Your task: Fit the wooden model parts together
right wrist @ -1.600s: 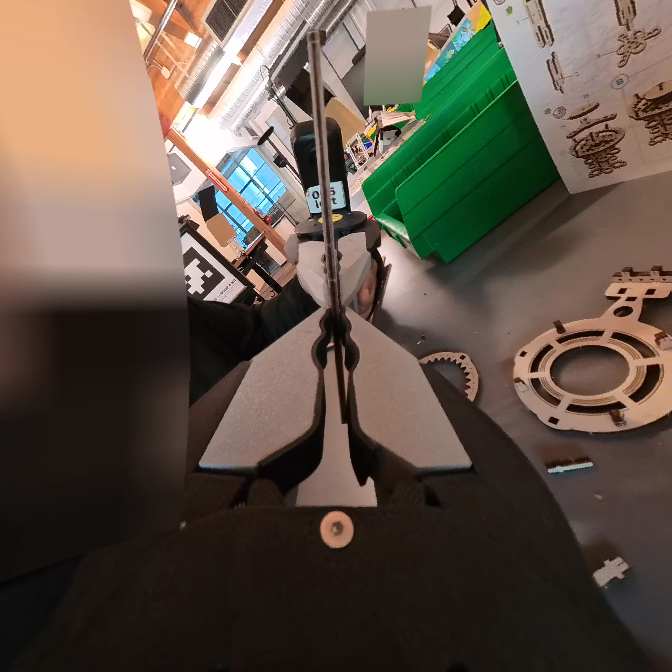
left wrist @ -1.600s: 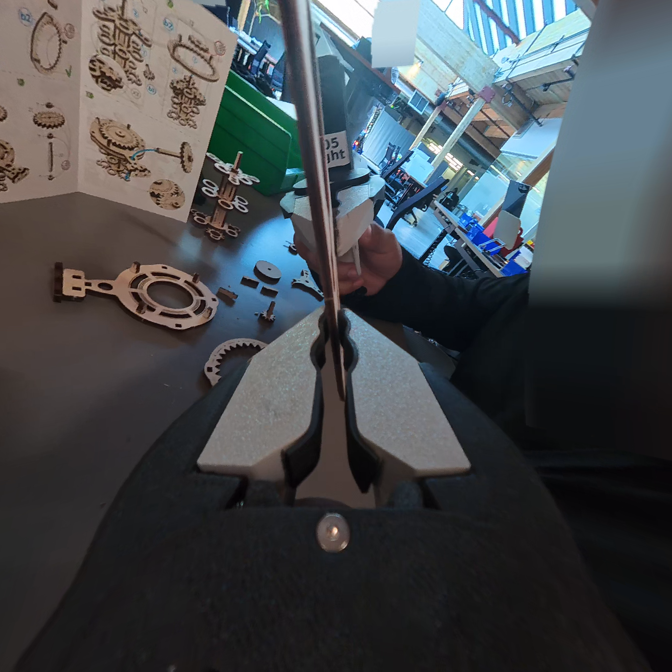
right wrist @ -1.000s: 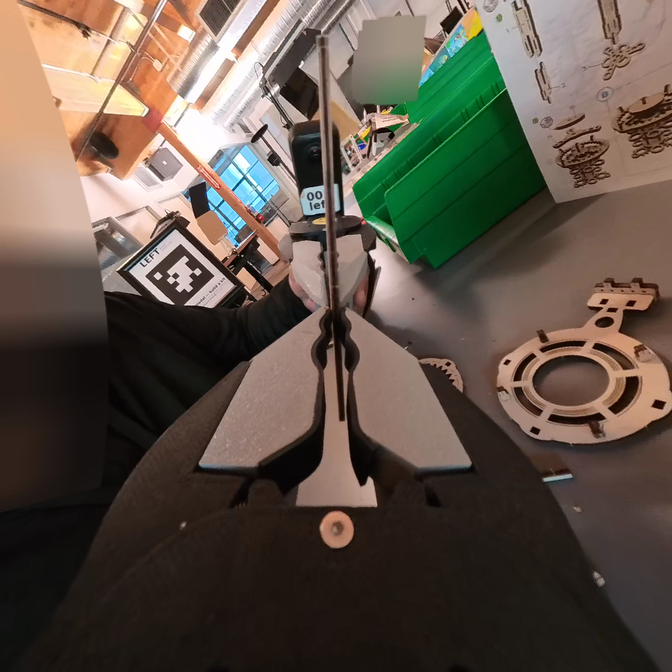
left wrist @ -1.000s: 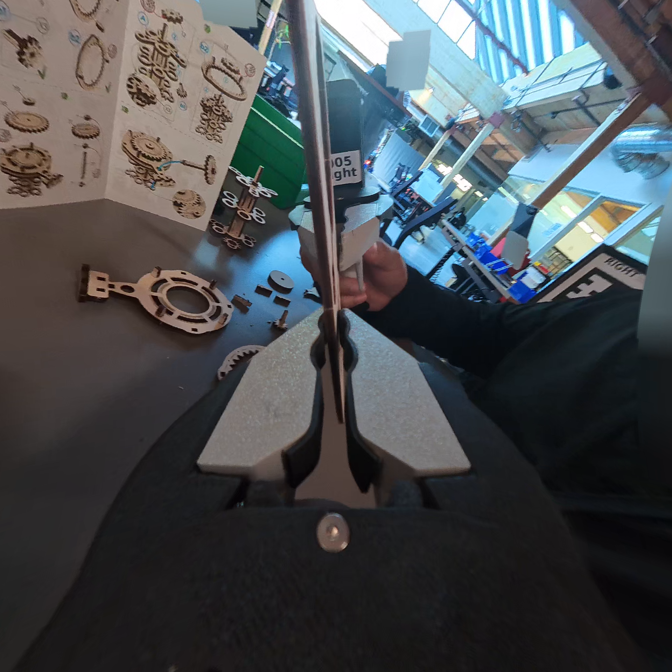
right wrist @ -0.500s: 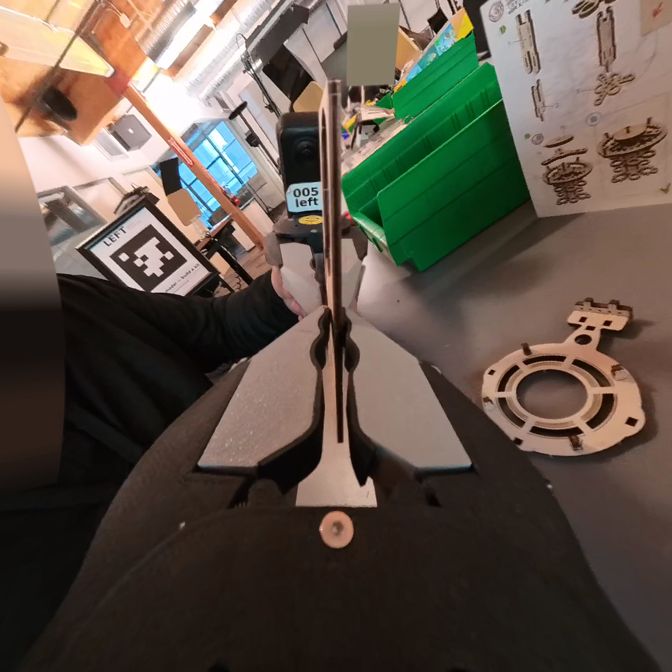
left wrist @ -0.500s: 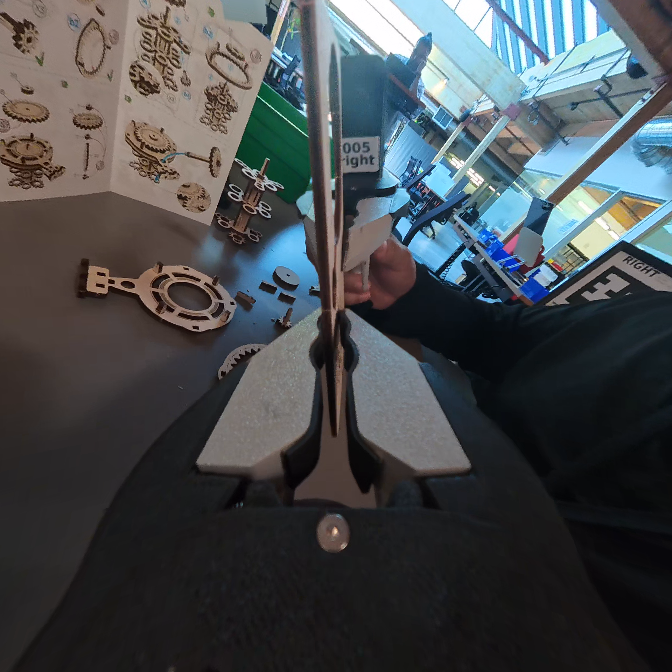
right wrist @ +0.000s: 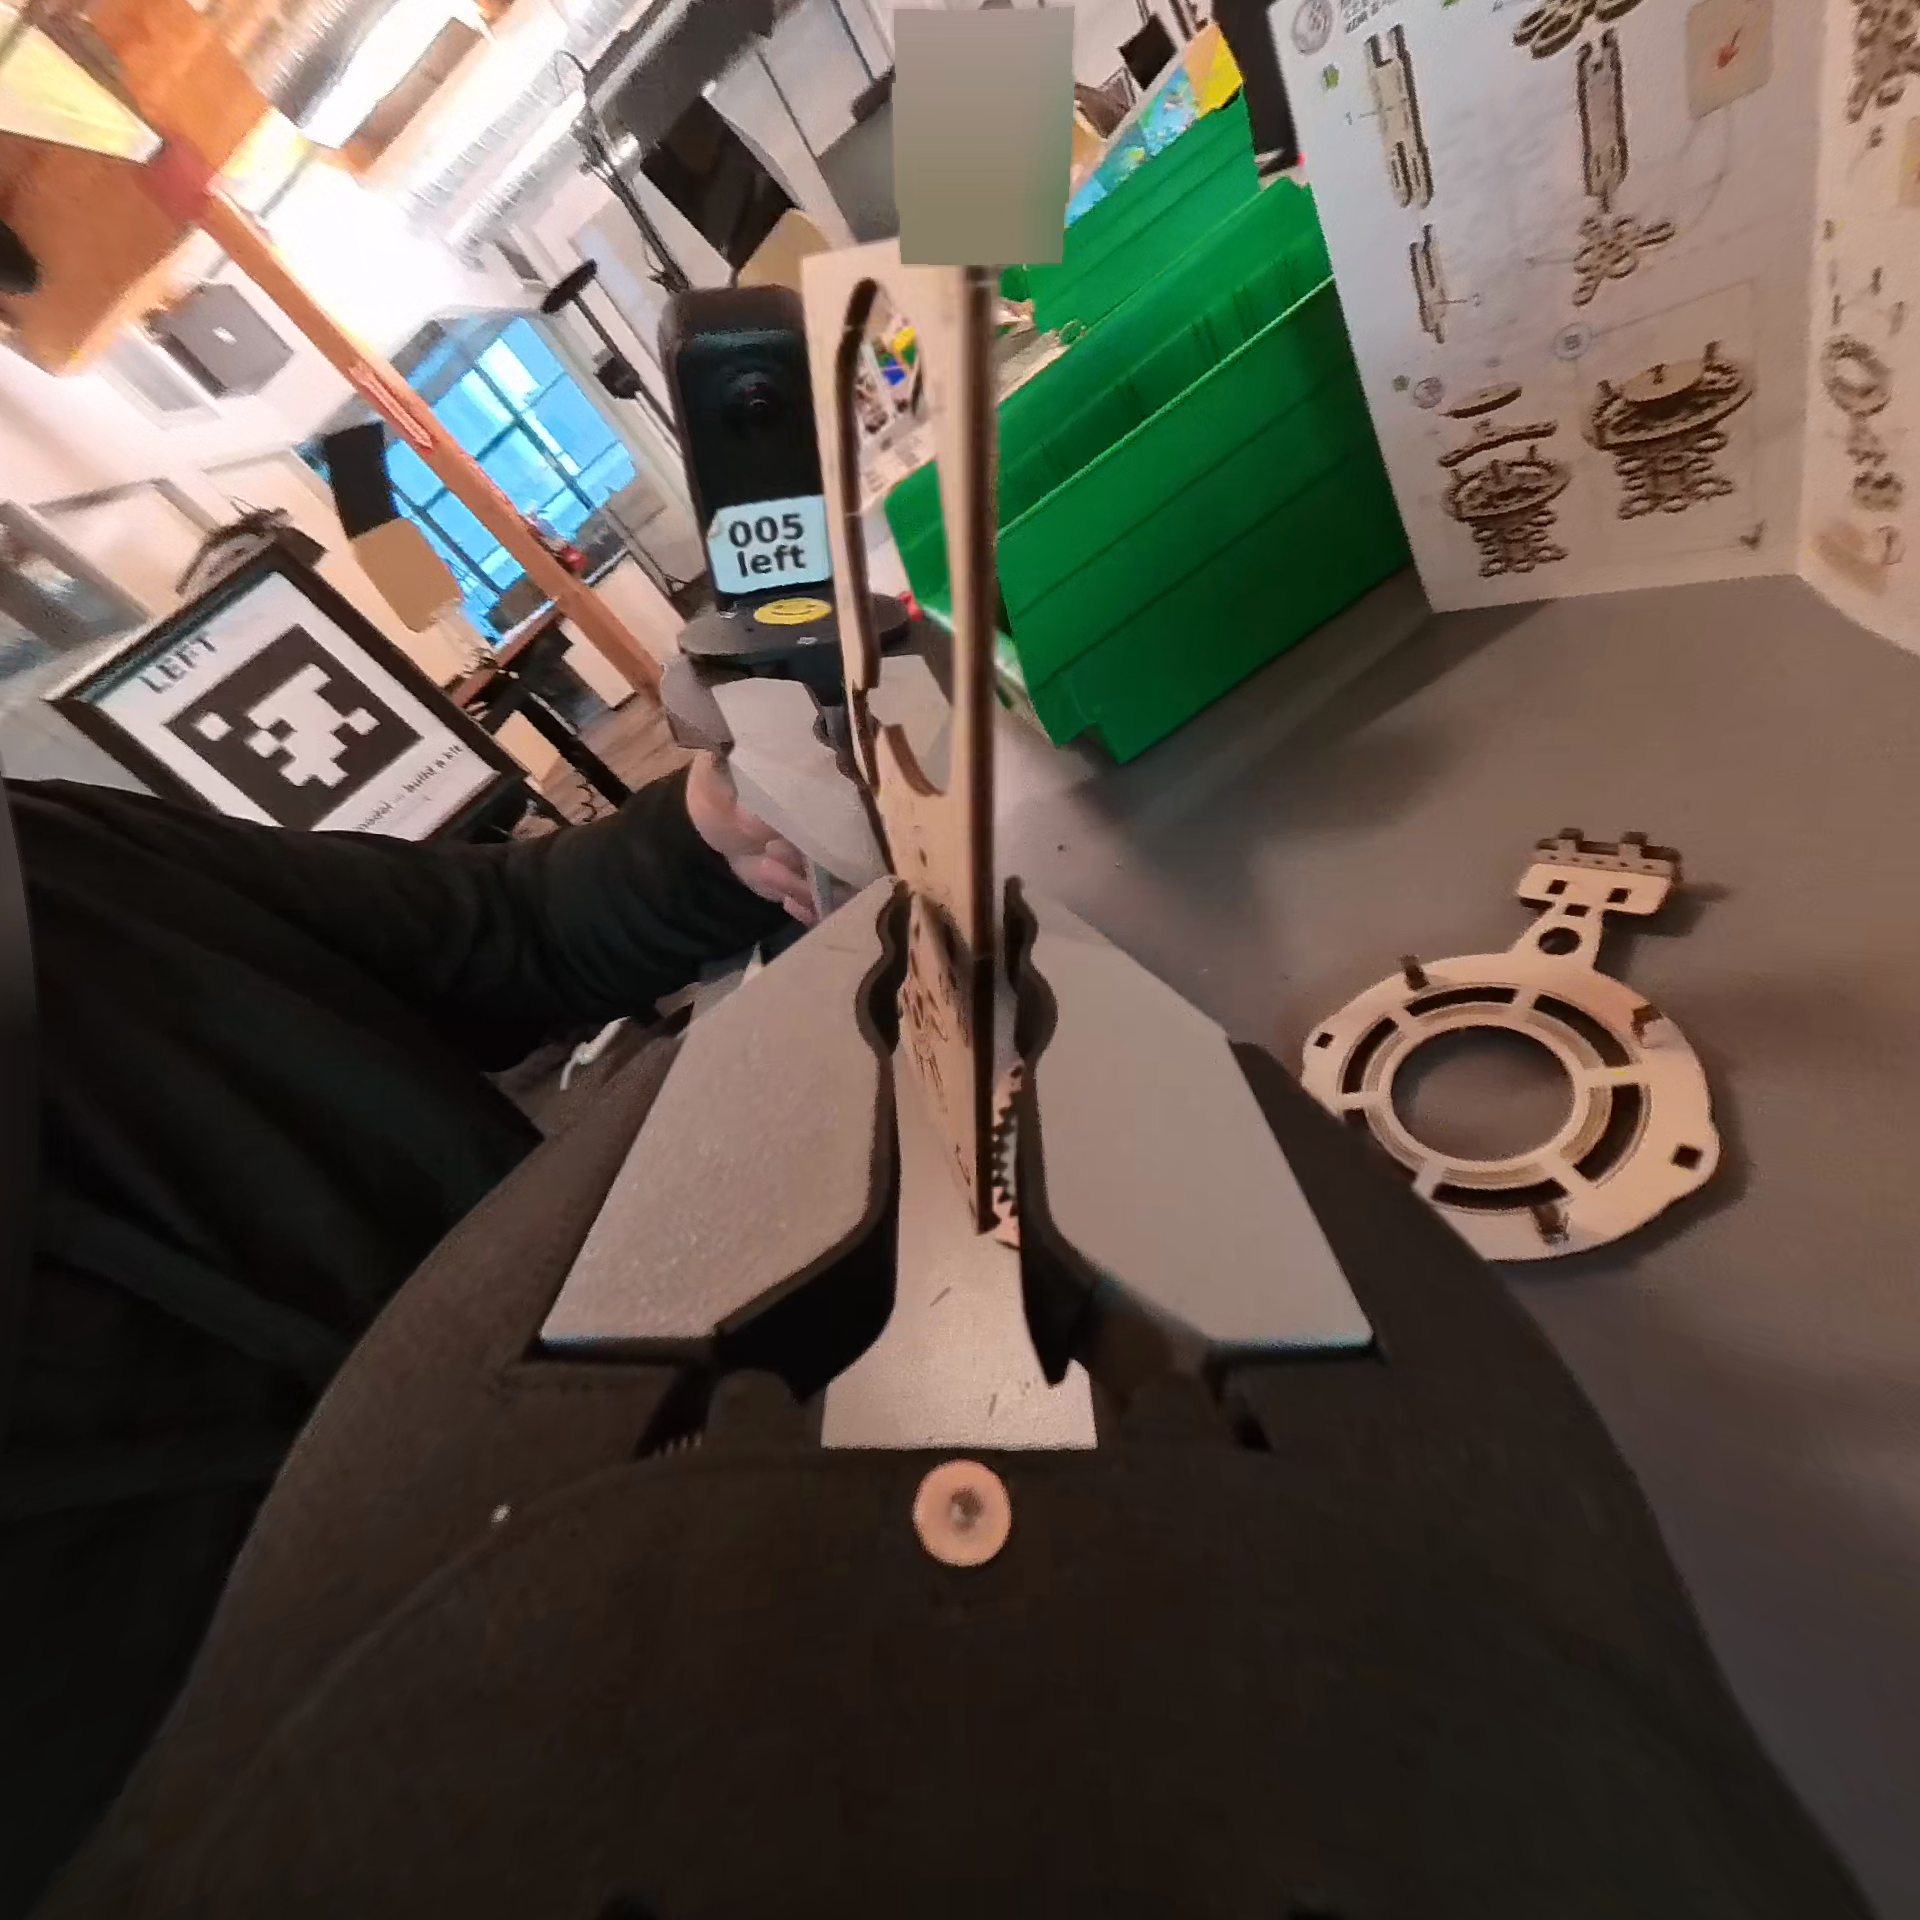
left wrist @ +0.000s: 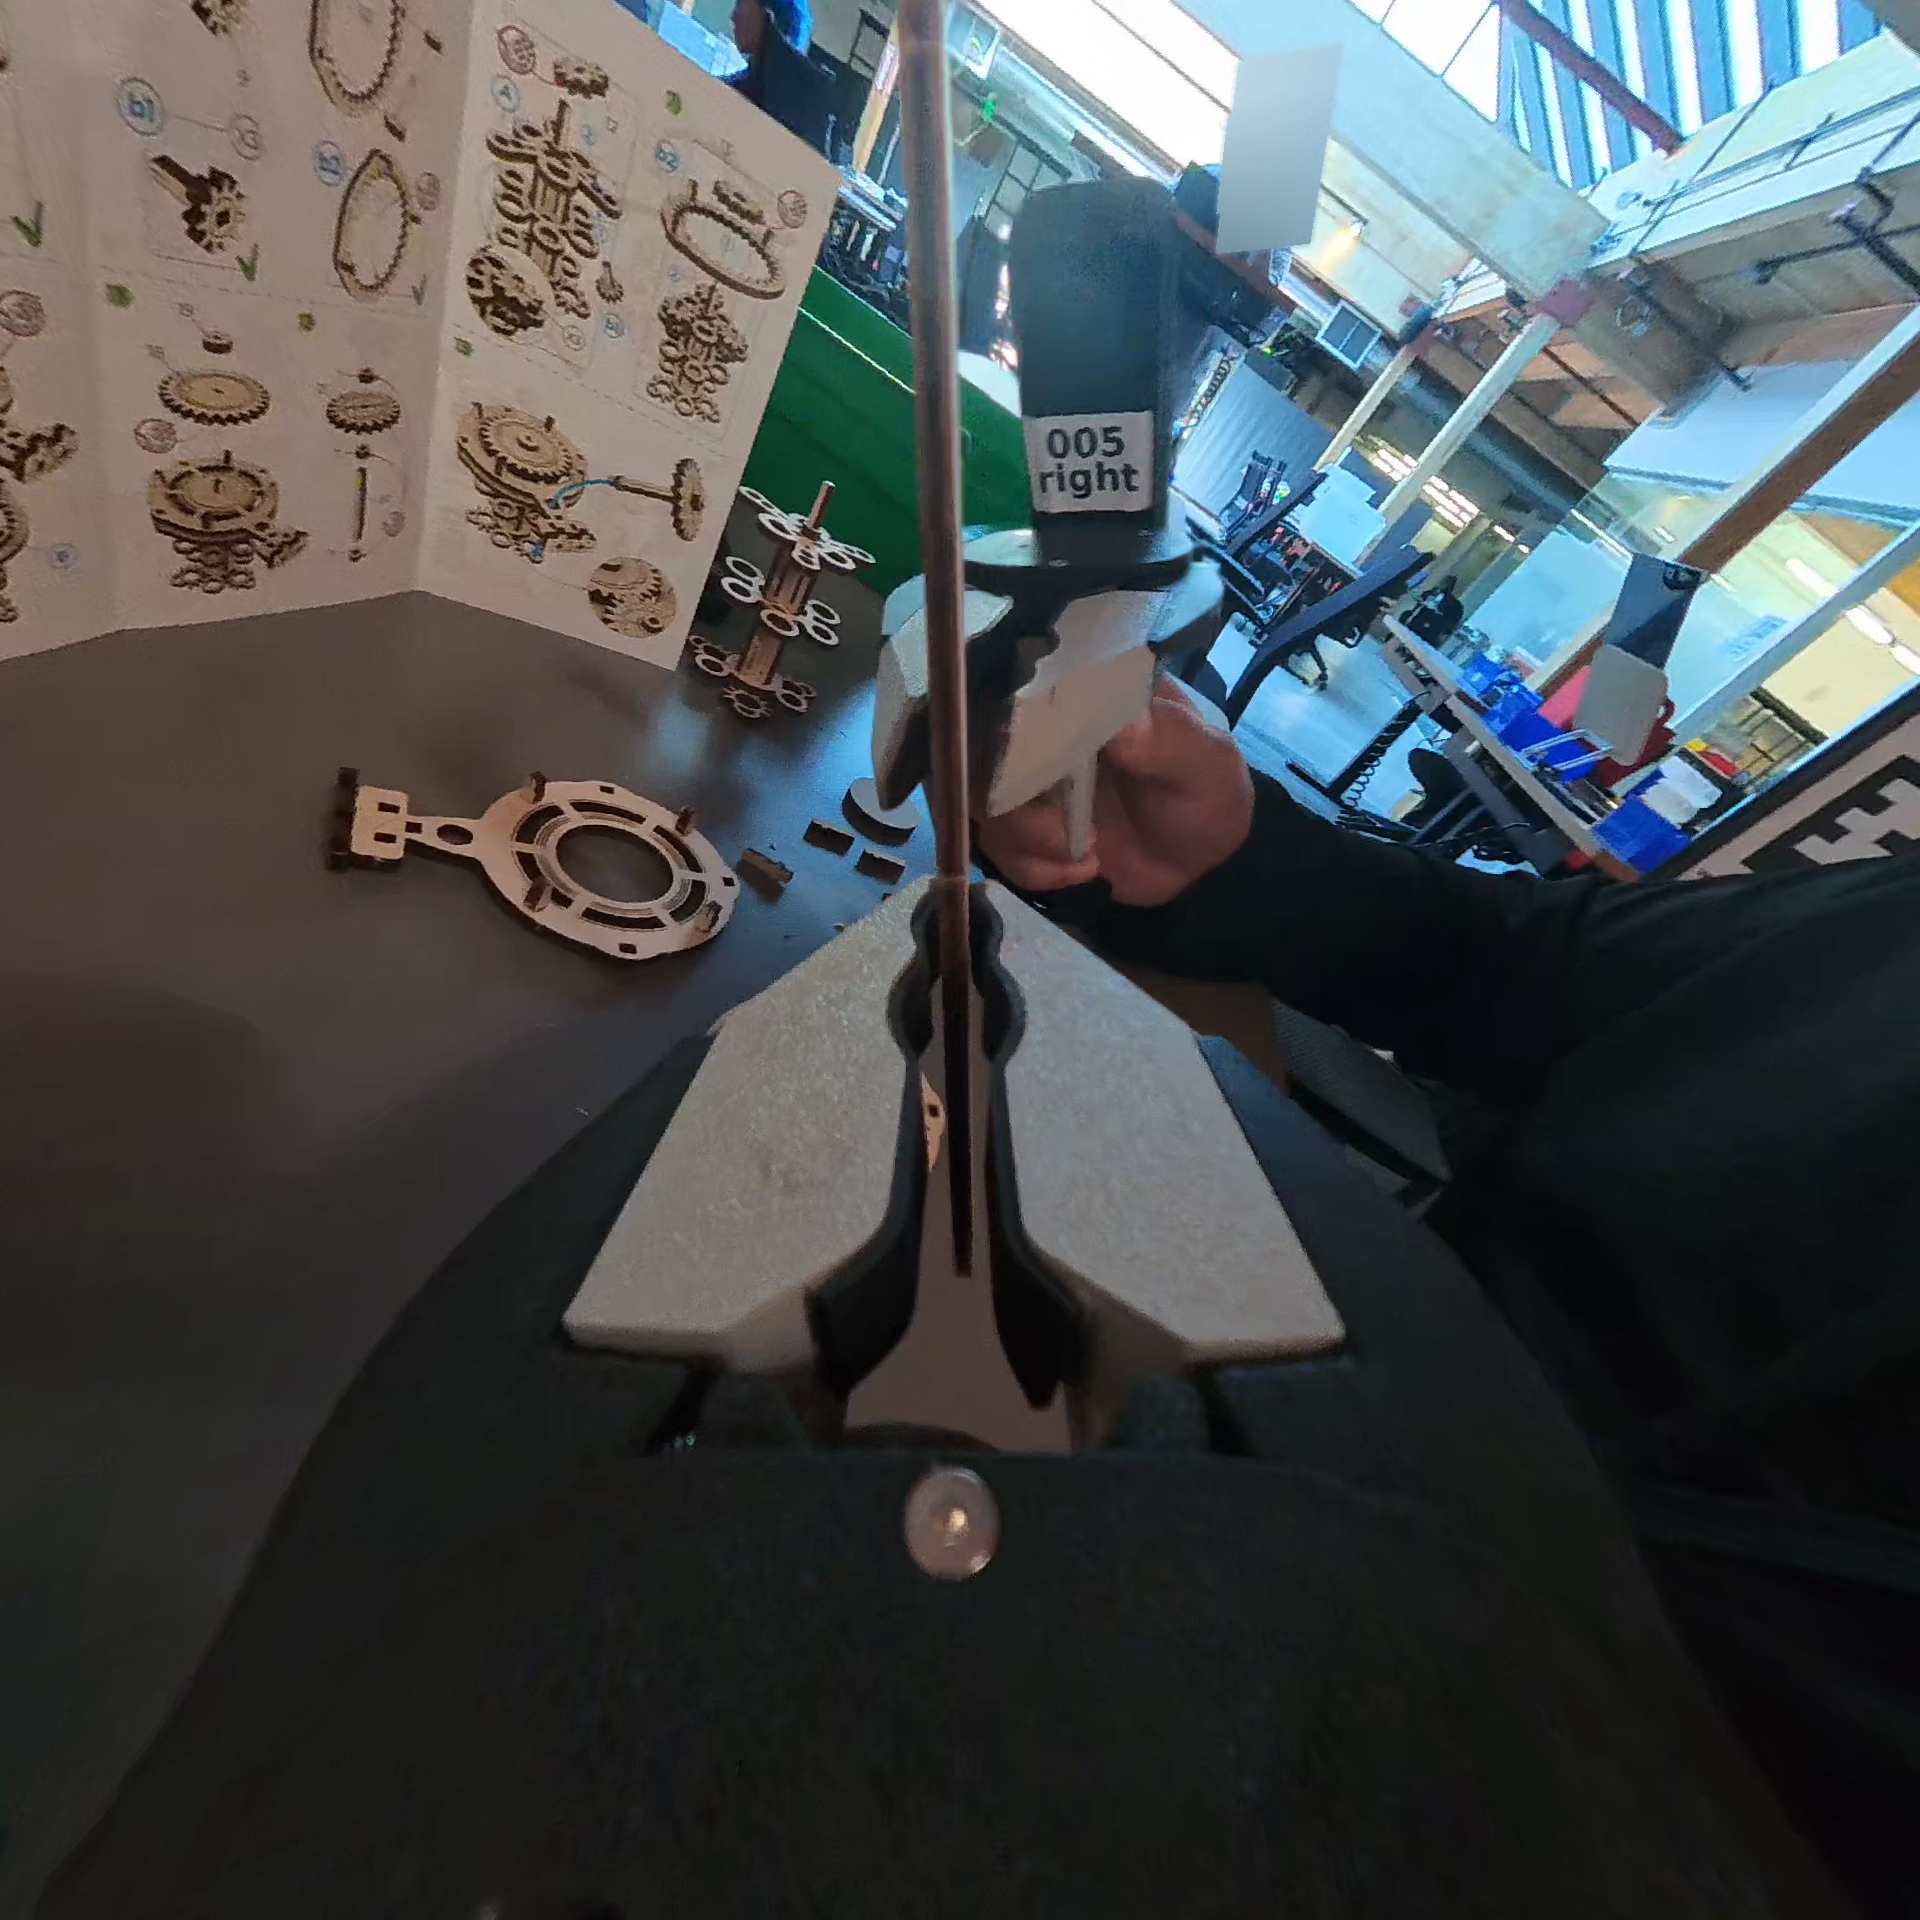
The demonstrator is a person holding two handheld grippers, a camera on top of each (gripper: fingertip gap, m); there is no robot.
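A thin wooden parts sheet (left wrist: 935, 520) stands on edge between the two grippers, above the table. My left gripper (left wrist: 951, 904) is shut on its near end. In the right wrist view the sheet (right wrist: 935, 623) shows part of its face, with cut-out shapes. My right gripper (right wrist: 953, 894) has its jaws parted around the sheet's other end, with a gap on both sides. In the left wrist view the right gripper (left wrist: 971, 790) faces me, held in a hand, just right of the sheet's edge. A toothed ring piece (right wrist: 1003, 1143) shows through the jaw gap.
A ring-shaped wooden plate with a handle (left wrist: 582, 862) lies on the grey table (left wrist: 208, 1039); it also shows in the right wrist view (right wrist: 1507, 1101). A stacked disc model (left wrist: 779, 613) and small loose pieces (left wrist: 831, 831) lie beyond. A folded instruction sheet (left wrist: 416, 312) and green bins (right wrist: 1174, 520) stand behind. Left and right tips are no more than a few centimetres apart.
My right gripper's jaws have opened off the sheet and it has swung aside, so the sheet's face now shows in its view. My left gripper keeps its hold.
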